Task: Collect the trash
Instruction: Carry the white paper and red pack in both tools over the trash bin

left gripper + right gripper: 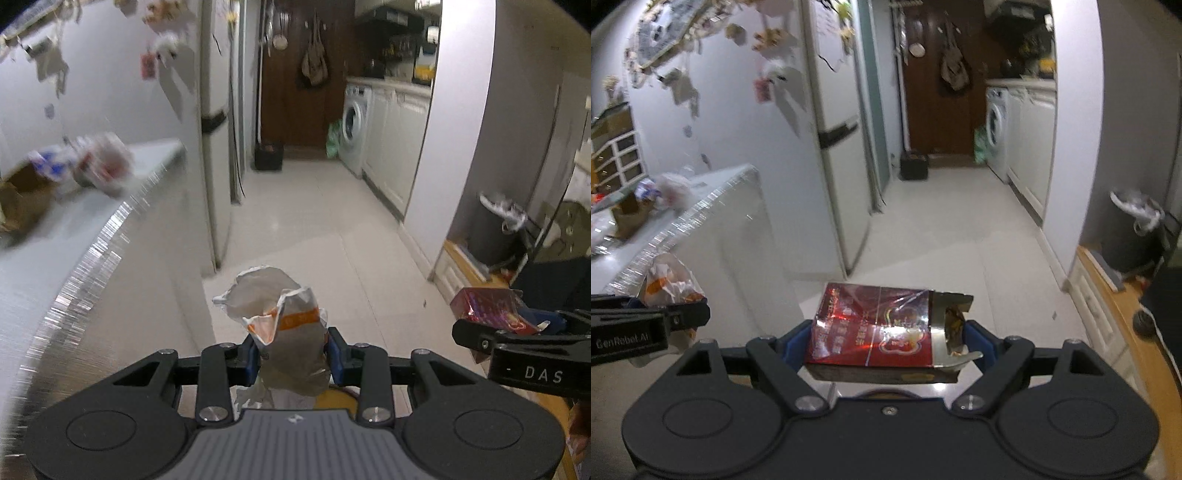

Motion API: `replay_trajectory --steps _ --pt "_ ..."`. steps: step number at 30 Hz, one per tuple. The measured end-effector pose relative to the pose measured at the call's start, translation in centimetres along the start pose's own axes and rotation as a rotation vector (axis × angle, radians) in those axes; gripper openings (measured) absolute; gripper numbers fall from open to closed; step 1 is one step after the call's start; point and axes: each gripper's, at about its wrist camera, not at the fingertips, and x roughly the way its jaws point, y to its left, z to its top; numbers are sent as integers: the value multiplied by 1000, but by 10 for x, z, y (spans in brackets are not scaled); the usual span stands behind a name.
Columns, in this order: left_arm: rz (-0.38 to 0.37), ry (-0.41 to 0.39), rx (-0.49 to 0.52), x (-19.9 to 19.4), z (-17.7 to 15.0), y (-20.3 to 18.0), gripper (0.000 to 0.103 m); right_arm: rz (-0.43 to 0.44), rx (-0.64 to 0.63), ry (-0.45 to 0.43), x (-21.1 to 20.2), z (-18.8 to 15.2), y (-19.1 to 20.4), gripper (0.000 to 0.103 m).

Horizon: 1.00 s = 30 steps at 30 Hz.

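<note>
While both point down a tiled hallway, left hand-held gripper (pixel 291 356) pinching crumpled wrapper (pixel 280 317), right hand-held gripper (pixel 886 343) clamping red carton (pixel 875 332)

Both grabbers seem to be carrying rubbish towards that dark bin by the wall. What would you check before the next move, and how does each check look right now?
1. Left hand-held gripper holds the crumpled wrapper: ok, pads press both sides.
2. Right hand-held gripper holds the red carton: ok, clamped across its width.
3. Carton closed so nothing spills: not ok, its lid end is torn open.
4. Bin in sight: ok, beside the wall on the right.
5. Bin has room: cannot tell, a white bag bunches over its rim.
6. Floor free on the way: ok, bare tiles.
</note>
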Motion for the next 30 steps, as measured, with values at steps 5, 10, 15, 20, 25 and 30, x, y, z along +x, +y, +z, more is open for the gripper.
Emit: replay_trajectory --steps 5,10,15,20,25,30 --pt "-12 87 -1 54 -1 -2 37 -22 7 80 44 -18 -9 86" --pt "-1 169 2 110 -5 -2 37 -15 52 194 95 -37 -22 86" --pt "2 249 9 162 -18 -2 37 9 96 275 141 -52 -33 86" --pt "-17 310 -8 205 -33 5 37 32 79 376 184 -72 -35 86" --pt "-39 382 -45 237 -54 17 37 70 41 470 219 -92 -32 86" --pt "-74 443 -95 262 -68 24 37 103 29 560 245 -112 -29 86"
